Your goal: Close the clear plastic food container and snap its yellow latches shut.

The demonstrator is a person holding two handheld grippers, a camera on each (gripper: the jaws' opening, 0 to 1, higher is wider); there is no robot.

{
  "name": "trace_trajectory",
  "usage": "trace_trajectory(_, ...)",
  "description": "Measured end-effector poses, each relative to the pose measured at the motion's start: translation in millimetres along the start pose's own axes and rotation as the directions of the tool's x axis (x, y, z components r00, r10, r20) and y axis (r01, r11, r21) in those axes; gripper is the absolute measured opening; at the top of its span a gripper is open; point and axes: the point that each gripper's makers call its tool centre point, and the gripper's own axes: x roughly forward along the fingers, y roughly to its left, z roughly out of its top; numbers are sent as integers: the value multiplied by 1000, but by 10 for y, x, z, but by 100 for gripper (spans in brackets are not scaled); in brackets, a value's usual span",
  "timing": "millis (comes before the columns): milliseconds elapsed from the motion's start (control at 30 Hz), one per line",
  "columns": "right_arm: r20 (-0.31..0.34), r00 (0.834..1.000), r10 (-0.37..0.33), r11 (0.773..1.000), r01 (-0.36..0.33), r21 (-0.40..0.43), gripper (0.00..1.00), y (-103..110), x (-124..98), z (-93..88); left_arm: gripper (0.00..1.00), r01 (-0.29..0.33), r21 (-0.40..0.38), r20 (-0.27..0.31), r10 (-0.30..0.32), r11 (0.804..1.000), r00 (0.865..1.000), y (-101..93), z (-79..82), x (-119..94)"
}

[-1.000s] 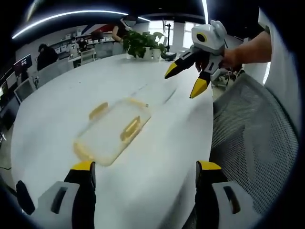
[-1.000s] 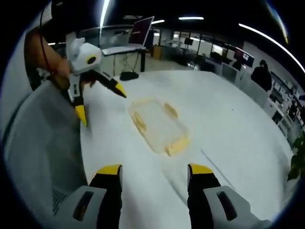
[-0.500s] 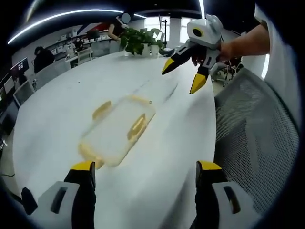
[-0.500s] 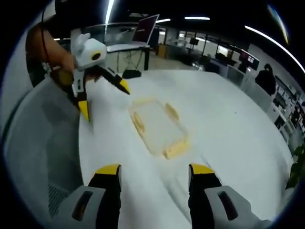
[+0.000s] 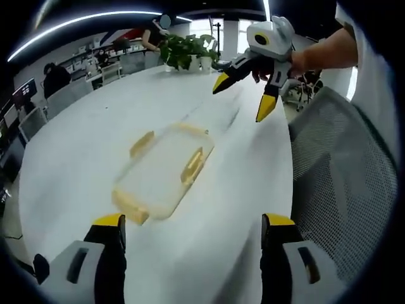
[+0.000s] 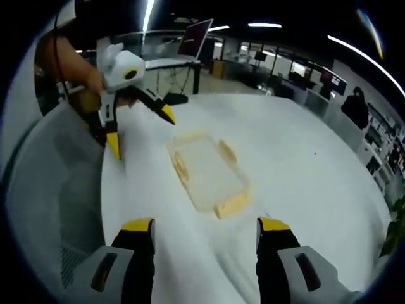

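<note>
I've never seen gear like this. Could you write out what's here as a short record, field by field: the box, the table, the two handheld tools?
Container: clear plastic food container lying flat on the table, nothing touching it
Latches: yellow latches along its edges; too blurred to tell whether snapped
Surface: white round table
Left gripper: left gripper jaws open, holding nothing, short of the container
Right gripper: right gripper jaws open, holding nothing, above the table
Nearby: grey mesh chair at the table edge; potted plant on the far side
</note>
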Motion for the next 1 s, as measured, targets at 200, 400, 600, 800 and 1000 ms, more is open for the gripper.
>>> trace_trajectory(200, 1, 1000, 0, 1000, 0, -10, 68, -37, 35, 21, 90, -7, 4, -2, 7, 1000, 1000, 87, 9, -3)
trace_trajectory(400, 4, 1000, 8, 1000, -8, -11, 71, -69, 68, 55, 90, -9, 15, -9, 9, 1000, 1000, 168, 5, -6)
trace_trajectory(600, 3, 1000, 11, 1000, -11, -24, 72, -106, 99, 71, 90, -11, 26, -13, 11, 1000, 1000, 237, 19, -8)
trace_trajectory(800, -2, 1000, 23, 999, -23, -32, 72, -137, 137, 87, 91, -5, 40, -21, 6, 999, 1000, 290, 15, 10)
trace_trajectory(1000, -8, 999, 34, 998, -34, -51, 72, -168, 174, 107, 91, 1, 63, -36, 1, 998, 999, 345, 2, 18)
